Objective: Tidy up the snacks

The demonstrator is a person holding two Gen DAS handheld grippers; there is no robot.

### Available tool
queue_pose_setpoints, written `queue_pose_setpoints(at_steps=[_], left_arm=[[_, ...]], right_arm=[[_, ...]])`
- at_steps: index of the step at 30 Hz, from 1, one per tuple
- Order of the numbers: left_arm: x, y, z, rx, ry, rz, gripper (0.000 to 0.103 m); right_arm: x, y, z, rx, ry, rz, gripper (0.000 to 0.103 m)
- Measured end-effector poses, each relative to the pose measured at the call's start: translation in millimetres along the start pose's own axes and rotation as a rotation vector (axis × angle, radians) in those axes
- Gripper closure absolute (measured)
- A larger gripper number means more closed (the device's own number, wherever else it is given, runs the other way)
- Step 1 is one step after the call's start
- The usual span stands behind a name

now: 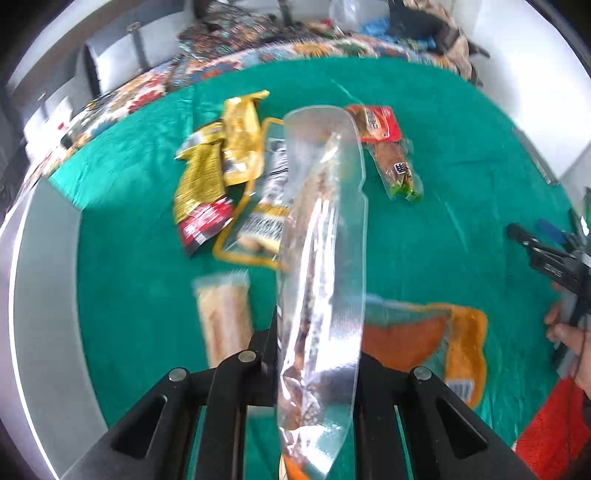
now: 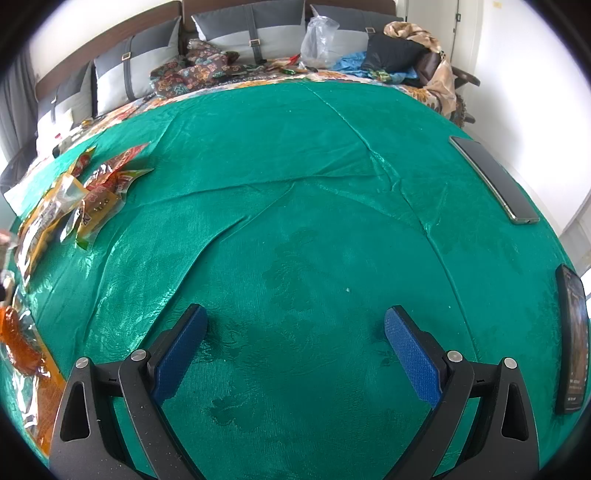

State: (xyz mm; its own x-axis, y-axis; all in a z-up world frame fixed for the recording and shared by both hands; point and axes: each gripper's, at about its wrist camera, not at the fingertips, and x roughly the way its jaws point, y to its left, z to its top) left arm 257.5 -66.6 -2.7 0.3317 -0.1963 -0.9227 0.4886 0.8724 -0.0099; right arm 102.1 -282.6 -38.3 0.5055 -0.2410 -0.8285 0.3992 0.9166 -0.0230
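Note:
My left gripper [image 1: 317,354] is shut on a clear plastic snack bag [image 1: 321,258] with brown pieces inside and holds it up above the green cloth [image 1: 443,221]. Beyond it lies a pile of snack packets: yellow ones [image 1: 240,144], a red and black one [image 1: 207,225], a red one [image 1: 376,122]. A pale bar packet [image 1: 225,321] and an orange packet [image 1: 424,339] lie close below. My right gripper [image 2: 295,332] is open and empty over bare green cloth [image 2: 295,184]; it also shows at the right edge of the left wrist view [image 1: 543,254]. The snack pile [image 2: 74,203] is at its far left.
Two phones lie at the cloth's right side [image 2: 495,181] [image 2: 572,343]. Grey pillows [image 2: 251,33], a plastic bag [image 2: 317,37] and piled clothes [image 2: 406,55] are at the far end of the bed. A white edge [image 1: 40,295] borders the cloth at left.

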Motion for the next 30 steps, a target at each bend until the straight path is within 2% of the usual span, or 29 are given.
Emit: queue_pose_setpoints(at_steps=[5, 9, 11, 15, 17, 20, 22, 24, 26, 28, 30], left_arm=[[-41.5, 32.4, -51.4, -0.189, -0.073, -0.047, 0.09], [-62.0, 56.0, -92.8, -0.319, -0.096, -0.11, 0.09], [-63.9, 64.9, -106.4, -0.359, -0.103, -0.153, 0.09], [-64.7, 78.5, -125.3, -0.415, -0.124, -0.185, 0.09], [-61.1, 83.3, -125.9, -0.442, -0.128, -0.209, 0.09], [-60.3, 85.9, -127.0, -0.445, -0.132, -0.205, 0.09], [-60.3, 85.9, -125.1, -0.431, -0.134, -0.195, 0.09], [-61.7, 82.8, -126.2, -0.416, -0.138, -0.181, 0.09], [-61.3, 78.0, -124.8, -0.414, -0.144, -0.179, 0.09], [-63.2, 76.2, -127.8, -0.428, -0.154, -0.188, 0.09], [-65.8, 76.1, -131.1, -0.446, -0.164, -0.193, 0.09]], right_arm=[[0.1, 0.1, 0.0, 0.0, 0.0, 0.0, 0.004], [0.0, -0.1, 0.0, 0.0, 0.0, 0.0, 0.004], [0.1, 0.1, 0.0, 0.0, 0.0, 0.0, 0.004], [0.1, 0.1, 0.0, 0.0, 0.0, 0.0, 0.004], [0.1, 0.0, 0.0, 0.0, 0.0, 0.0, 0.004], [-0.4, 0.6, 0.0, -0.008, 0.002, 0.011, 0.005], [-4.5, 13.4, 1.6, -0.078, 0.046, 0.106, 0.005], [-20.3, 44.8, -1.9, -0.183, 0.098, 0.314, 0.006], [-43.8, 98.0, -11.5, -0.371, 0.157, 0.459, 0.006], [-66.6, 148.2, -21.3, -0.537, 0.17, 0.544, 0.006], [-75.3, 192.8, -25.8, -0.656, 0.173, 0.561, 0.006]])
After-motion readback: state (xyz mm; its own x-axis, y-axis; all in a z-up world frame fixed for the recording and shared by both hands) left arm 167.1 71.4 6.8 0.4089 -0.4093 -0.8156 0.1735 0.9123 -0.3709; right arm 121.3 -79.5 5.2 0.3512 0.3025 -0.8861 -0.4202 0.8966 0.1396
